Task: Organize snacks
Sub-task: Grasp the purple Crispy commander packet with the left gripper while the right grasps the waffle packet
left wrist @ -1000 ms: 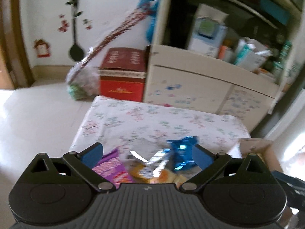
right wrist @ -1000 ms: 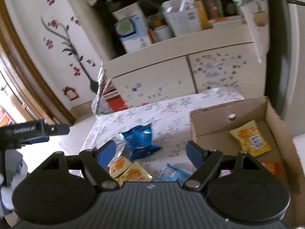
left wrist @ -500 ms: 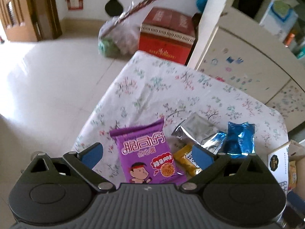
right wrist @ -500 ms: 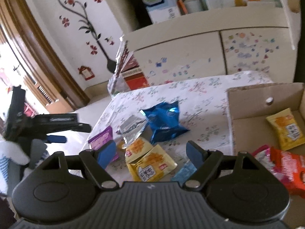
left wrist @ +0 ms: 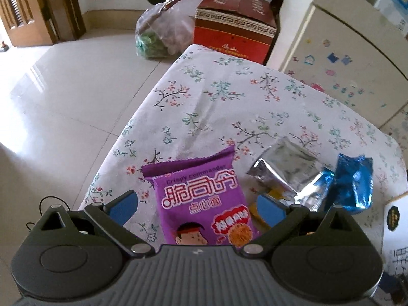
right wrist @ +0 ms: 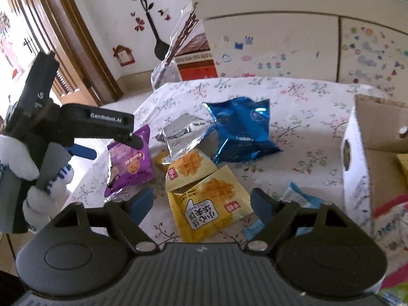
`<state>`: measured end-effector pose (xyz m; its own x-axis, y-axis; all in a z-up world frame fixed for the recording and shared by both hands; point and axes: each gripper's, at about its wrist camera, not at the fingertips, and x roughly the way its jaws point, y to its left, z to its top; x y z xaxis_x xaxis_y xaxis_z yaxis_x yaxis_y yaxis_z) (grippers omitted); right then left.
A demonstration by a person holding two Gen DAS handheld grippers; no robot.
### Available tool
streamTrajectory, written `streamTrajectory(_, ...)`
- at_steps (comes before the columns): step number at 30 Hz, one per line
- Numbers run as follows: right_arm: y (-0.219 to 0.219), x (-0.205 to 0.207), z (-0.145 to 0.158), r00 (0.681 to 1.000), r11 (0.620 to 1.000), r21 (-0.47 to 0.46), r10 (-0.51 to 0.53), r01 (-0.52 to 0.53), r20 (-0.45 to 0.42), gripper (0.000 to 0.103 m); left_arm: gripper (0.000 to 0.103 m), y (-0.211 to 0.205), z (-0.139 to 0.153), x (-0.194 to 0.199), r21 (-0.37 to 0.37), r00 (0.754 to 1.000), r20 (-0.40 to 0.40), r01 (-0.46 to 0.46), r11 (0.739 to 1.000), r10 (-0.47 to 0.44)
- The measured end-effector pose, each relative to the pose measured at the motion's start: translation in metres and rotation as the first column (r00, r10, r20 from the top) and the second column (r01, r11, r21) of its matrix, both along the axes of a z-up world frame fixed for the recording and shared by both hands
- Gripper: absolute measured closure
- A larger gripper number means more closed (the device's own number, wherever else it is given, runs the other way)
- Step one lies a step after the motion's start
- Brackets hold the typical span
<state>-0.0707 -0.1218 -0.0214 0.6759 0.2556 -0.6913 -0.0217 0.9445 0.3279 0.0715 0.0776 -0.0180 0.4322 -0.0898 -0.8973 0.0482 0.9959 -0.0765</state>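
Observation:
A purple snack packet [left wrist: 204,199] lies on the floral table between the open fingers of my left gripper [left wrist: 196,206], which hovers just above it. It also shows in the right wrist view [right wrist: 130,160], under the left gripper [right wrist: 112,127]. My right gripper [right wrist: 201,204] is open over two yellow waffle packets [right wrist: 211,201]. A silver packet [right wrist: 181,130] and a blue packet [right wrist: 242,130] lie beyond them. A cardboard box [right wrist: 357,158] with snacks stands at the right.
A light blue packet [right wrist: 298,196] lies by the box wall. The table's left edge [left wrist: 122,132] drops to tiled floor. A red carton [left wrist: 234,25] and a plastic bag [left wrist: 158,35] stand behind the table, next to a white cabinet [right wrist: 280,40].
Both grippers have tilted down and come closer to the table. The left one has swung left onto the purple packet; the right one has settled over the yellow packets.

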Motion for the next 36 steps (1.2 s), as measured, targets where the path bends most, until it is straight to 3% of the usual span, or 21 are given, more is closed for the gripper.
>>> streamTrajectory(6,0.008,0.016,-0.02,0.999,0.999,-0.046,0.014,-0.015,-0.039,0.013,0.002,0.001,-0.012,0.01,-0.013,0.999,-0.027,-0.026,1.0,0.026)
streamTrajectory(12,0.014,0.025,-0.033,0.998,0.997,-0.07,0.023,-0.026,-0.05,0.009,0.0,-0.01,-0.025,0.014,0.02,0.998,-0.055,-0.002,1.0,0.003)
streamTrajectory(16,0.023,0.025,-0.035,0.998,0.991,-0.122,0.047,-0.051,-0.037,0.005,0.0,-0.016,-0.032,0.012,0.062,0.998,-0.055,0.016,0.998,-0.012)
streamTrajectory(22,0.027,0.025,-0.037,0.998,0.985,-0.166,0.049,-0.055,-0.038,0.006,0.0,-0.013,-0.031,0.01,0.059,0.998,-0.059,0.014,0.998,-0.01)
streamTrajectory(26,0.027,0.024,-0.036,0.999,0.981,-0.187,0.041,-0.047,-0.036,0.013,0.0,-0.013,-0.031,0.009,0.061,0.998,-0.064,0.013,0.998,-0.009)
streamTrajectory(32,0.021,0.025,-0.033,0.999,0.988,-0.148,0.03,-0.035,-0.035,0.021,0.02,-0.017,-0.024,0.002,0.059,0.998,-0.037,0.058,0.997,-0.056)
streamTrajectory(36,0.021,0.024,-0.029,0.999,0.991,-0.125,0.034,-0.037,-0.026,0.029,0.021,-0.018,-0.022,0.001,0.051,0.998,-0.036,0.053,0.997,-0.051)
